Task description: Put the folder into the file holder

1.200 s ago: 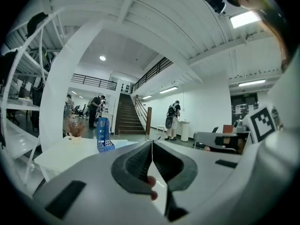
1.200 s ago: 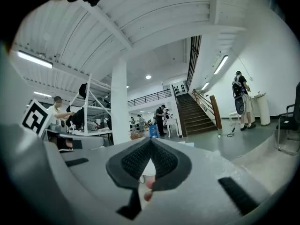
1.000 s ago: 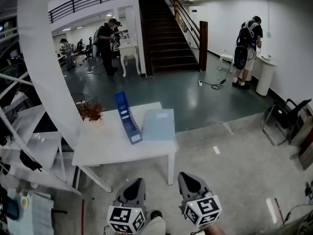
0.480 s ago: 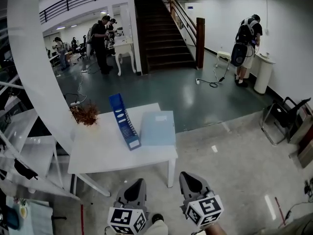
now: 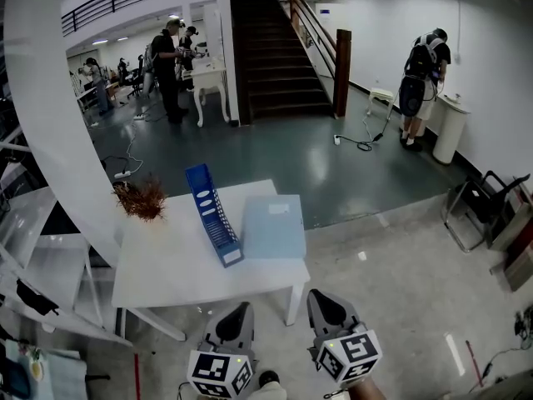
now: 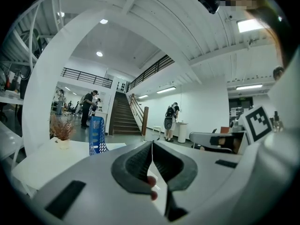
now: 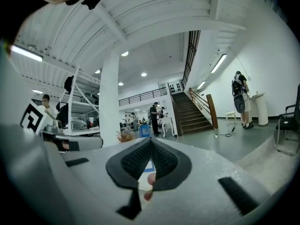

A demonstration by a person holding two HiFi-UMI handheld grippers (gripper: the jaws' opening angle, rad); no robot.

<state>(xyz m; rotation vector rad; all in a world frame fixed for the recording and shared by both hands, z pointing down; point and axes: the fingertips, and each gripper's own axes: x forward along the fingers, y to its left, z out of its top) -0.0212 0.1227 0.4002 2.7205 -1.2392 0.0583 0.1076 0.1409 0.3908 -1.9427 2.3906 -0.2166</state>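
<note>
Pale blue flat plastic folder point(image 5: 272, 226) lies on the white desk point(image 5: 166, 267), just beside the blue slotted file holder point(image 5: 214, 215). Left gripper point(image 6: 152, 149) and right gripper point(image 7: 151, 145) hang short of the desk, jaws closed together on nothing. This looks like the approach; the next move calls for reaching in, opening, and taking the folder's edge.

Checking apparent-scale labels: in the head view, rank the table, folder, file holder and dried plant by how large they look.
1. White table
2. Light blue folder
3. Blue file holder, close to the folder, so this order is unsure
4. Dried plant
</note>
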